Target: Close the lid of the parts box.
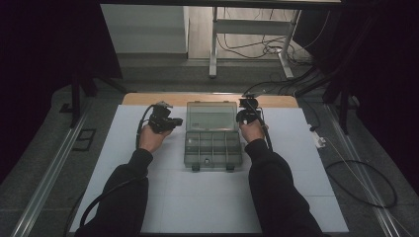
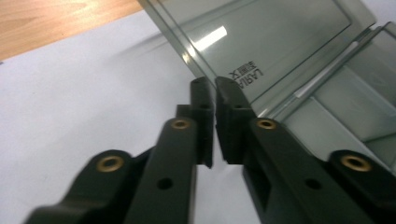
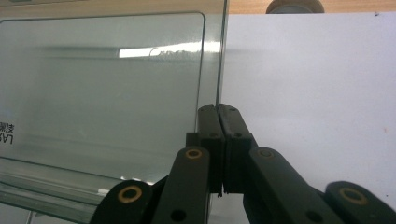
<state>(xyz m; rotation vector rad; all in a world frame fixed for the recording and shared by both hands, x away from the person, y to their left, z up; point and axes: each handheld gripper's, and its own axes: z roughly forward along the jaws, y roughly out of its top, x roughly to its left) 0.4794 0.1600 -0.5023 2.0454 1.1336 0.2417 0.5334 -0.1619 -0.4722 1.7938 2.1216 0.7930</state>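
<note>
A smoky clear compartment box (image 1: 213, 148) lies open mid-table, its lid (image 1: 211, 116) folded back toward the far side. My left gripper (image 1: 177, 121) is at the lid's left edge; in the left gripper view the jaws (image 2: 215, 84) stand nearly together with the rim of the lid (image 2: 271, 37) running in between their tips. My right gripper (image 1: 240, 117) is at the lid's right edge. In the right gripper view its jaws (image 3: 218, 108) are pressed together on the thin edge of the lid (image 3: 102, 93). The box's compartments look empty.
The box rests on a white mat (image 1: 197, 197) with a bare wooden strip (image 1: 148, 98) along the table's far edge. Beyond the table stand a metal frame and loose cables on the floor (image 1: 267, 47). White mat lies to either side of the box.
</note>
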